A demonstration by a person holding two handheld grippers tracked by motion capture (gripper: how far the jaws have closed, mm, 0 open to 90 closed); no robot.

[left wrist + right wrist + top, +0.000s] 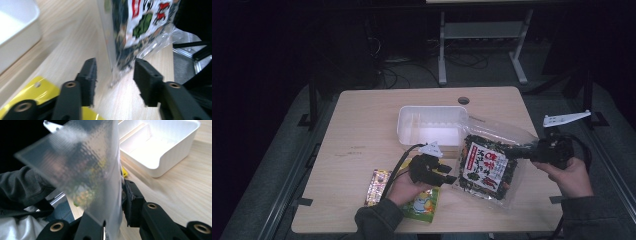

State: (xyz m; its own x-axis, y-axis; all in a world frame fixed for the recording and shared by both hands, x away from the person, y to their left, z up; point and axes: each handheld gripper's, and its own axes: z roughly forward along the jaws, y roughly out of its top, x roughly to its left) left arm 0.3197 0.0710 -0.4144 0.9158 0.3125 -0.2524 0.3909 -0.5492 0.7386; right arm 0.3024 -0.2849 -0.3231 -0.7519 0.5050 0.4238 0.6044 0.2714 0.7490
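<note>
A clear snack bag point(486, 167) with a dark, red-and-white label hangs tilted above the table's right half. My right gripper point(512, 152) comes in from the right and is shut on the bag's upper clear edge point(82, 170); in the right gripper view its jaws point(115, 202) pinch the film. My left gripper point(451, 179) lies at the bag's lower left corner. In the left gripper view its jaws point(115, 75) stand open on either side of the bag's bottom edge point(125, 62), with the pads apart from it.
An empty white tray point(404, 125) stands behind the bag at mid-table, with a cable hole point(463, 100) beyond it. A yellow packet point(424, 205) and a narrow colourful packet point(377, 186) lie by the left hand near the front edge. The table's point(362, 130) left half is bare wood.
</note>
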